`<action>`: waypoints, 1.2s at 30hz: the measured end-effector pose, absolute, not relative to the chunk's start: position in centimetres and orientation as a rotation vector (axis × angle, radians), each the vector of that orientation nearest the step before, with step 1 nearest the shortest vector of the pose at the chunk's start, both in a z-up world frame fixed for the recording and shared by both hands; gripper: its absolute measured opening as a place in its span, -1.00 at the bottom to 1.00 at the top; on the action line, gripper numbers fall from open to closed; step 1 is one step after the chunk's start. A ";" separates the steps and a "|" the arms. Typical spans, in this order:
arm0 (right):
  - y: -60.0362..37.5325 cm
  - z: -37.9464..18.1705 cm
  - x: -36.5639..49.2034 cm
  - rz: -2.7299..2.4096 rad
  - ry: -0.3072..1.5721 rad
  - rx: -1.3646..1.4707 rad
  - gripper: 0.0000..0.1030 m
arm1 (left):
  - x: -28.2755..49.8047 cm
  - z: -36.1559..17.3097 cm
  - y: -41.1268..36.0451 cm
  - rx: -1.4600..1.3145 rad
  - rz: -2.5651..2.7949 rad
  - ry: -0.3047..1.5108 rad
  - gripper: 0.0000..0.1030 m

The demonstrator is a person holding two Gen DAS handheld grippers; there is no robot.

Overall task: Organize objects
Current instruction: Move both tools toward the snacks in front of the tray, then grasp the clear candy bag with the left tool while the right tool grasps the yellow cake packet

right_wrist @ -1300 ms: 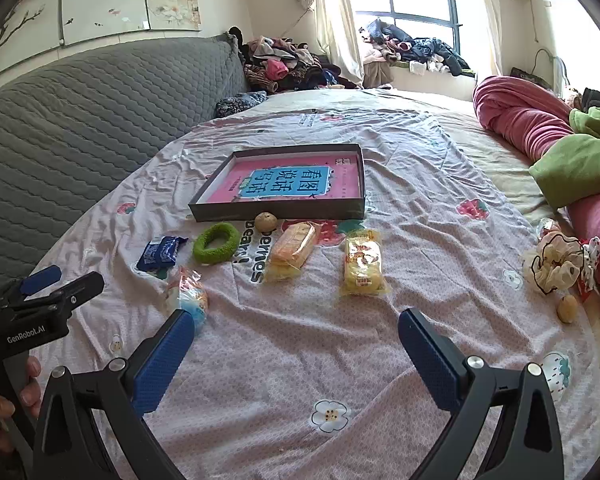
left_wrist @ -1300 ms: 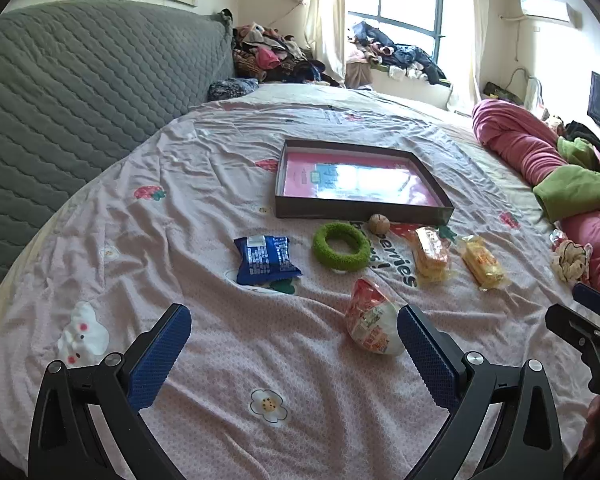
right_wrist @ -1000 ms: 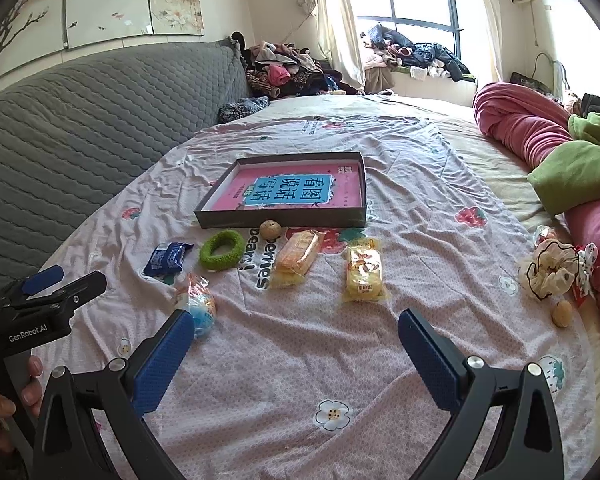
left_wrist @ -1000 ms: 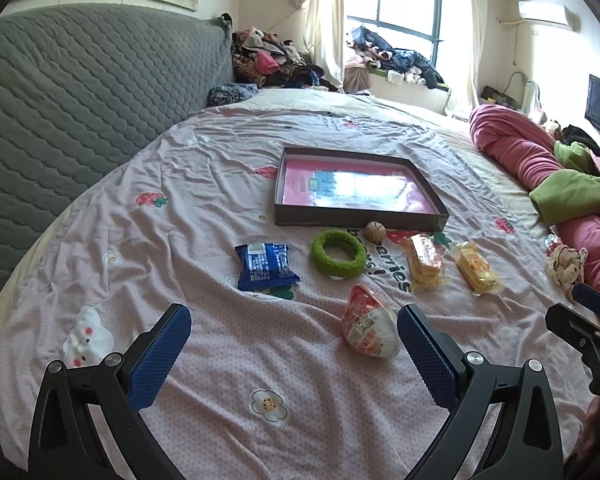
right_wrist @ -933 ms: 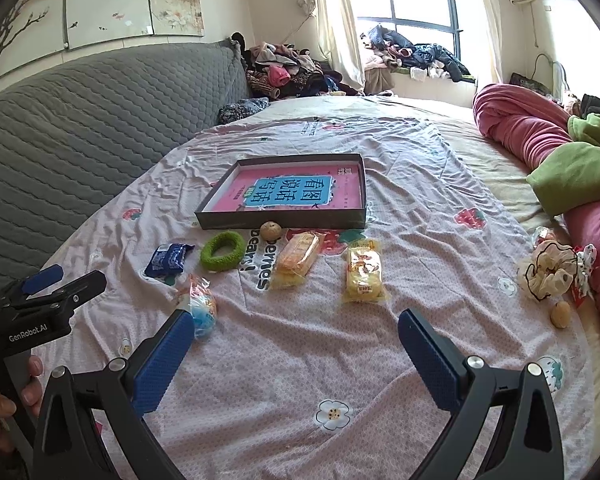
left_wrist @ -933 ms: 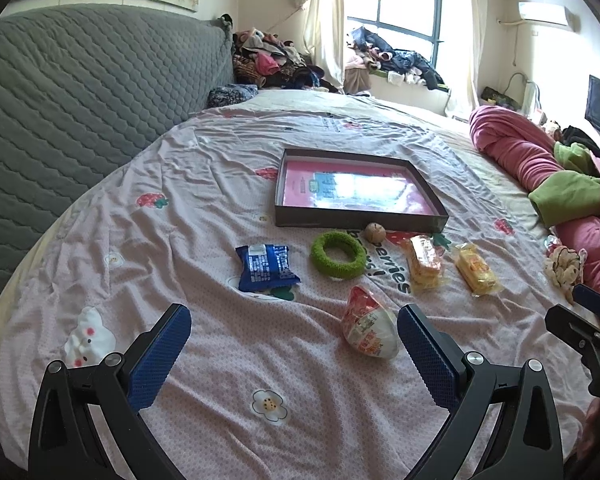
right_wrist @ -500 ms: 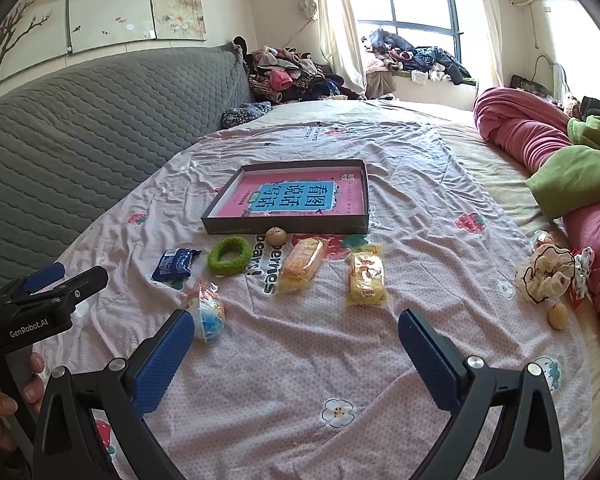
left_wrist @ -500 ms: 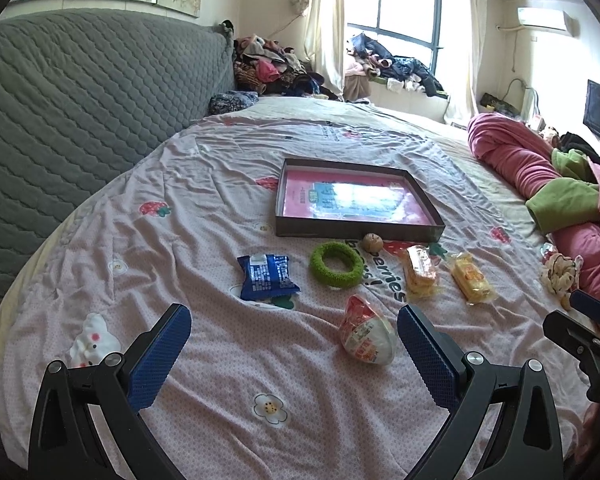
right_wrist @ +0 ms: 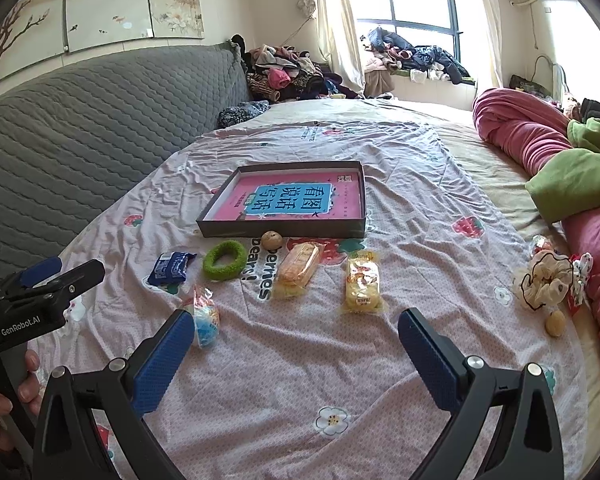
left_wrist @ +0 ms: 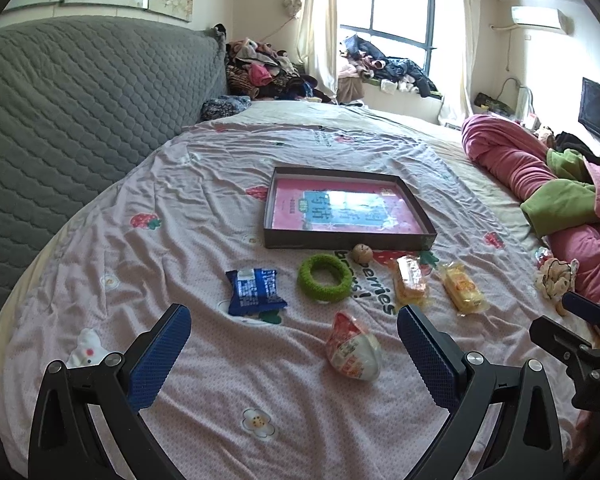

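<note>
The blue snack pack, mid-frame, looks light and crinkly; its middle is best pinched. Both hand-held grippers are held wide open, empty.

daylight pours in through the window at the far end, blowing out the panes and the wall beside them. glare washes over the glossy pink sheet in the tray in the left view. the bedsheet is evenly lit, with soft shadows. fisheye curvature bends the edges, and the corners are vignetted black. focus is sharp.
</note>
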State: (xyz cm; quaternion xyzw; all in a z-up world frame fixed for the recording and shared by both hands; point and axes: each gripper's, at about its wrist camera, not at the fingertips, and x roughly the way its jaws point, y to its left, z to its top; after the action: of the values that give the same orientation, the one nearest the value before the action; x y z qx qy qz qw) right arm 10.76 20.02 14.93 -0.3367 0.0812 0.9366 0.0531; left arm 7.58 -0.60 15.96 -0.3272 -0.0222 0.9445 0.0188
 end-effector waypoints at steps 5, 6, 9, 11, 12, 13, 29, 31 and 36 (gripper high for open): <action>20.4 15.3 10.0 2.845 0.226 -1.020 1.00 | 6.4 16.3 0.2 -1.018 2.921 -0.057 1.00; 20.5 15.4 9.9 2.843 0.219 -1.021 1.00 | 6.2 16.4 0.4 -1.015 2.919 -0.053 1.00; 21.0 15.4 9.2 2.826 0.194 -1.024 1.00 | 5.3 16.7 1.1 -1.006 2.911 -0.034 1.00; 21.5 15.5 8.7 2.818 0.189 -1.026 1.00 | 4.7 17.0 1.5 -1.003 2.907 -0.026 1.00; 21.7 15.5 8.5 2.814 0.191 -1.029 1.00 | 4.4 17.1 1.6 -1.000 2.907 -0.028 1.00; 21.9 15.5 8.2 2.810 0.192 -1.032 1.00 | 4.1 17.2 1.8 -1.000 2.905 -0.033 1.00; 24.8 12.7 4.6 2.755 0.190 -1.123 1.00 | 1.0 13.0 4.5 -1.143 2.866 0.000 1.00; 25.2 12.2 4.3 2.745 0.199 -1.141 1.00 | 1.0 12.3 4.8 -1.159 2.869 0.013 1.00; 25.8 10.7 3.8 2.721 0.211 -1.176 1.00 | 0.8 10.3 5.4 -1.209 2.845 0.031 1.00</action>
State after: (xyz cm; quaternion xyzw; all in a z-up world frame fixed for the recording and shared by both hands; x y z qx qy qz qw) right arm 3.81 25.84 10.68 -0.3942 0.0707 0.9124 0.0848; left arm 0.81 5.38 10.31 -0.3910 0.0101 0.9200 0.0249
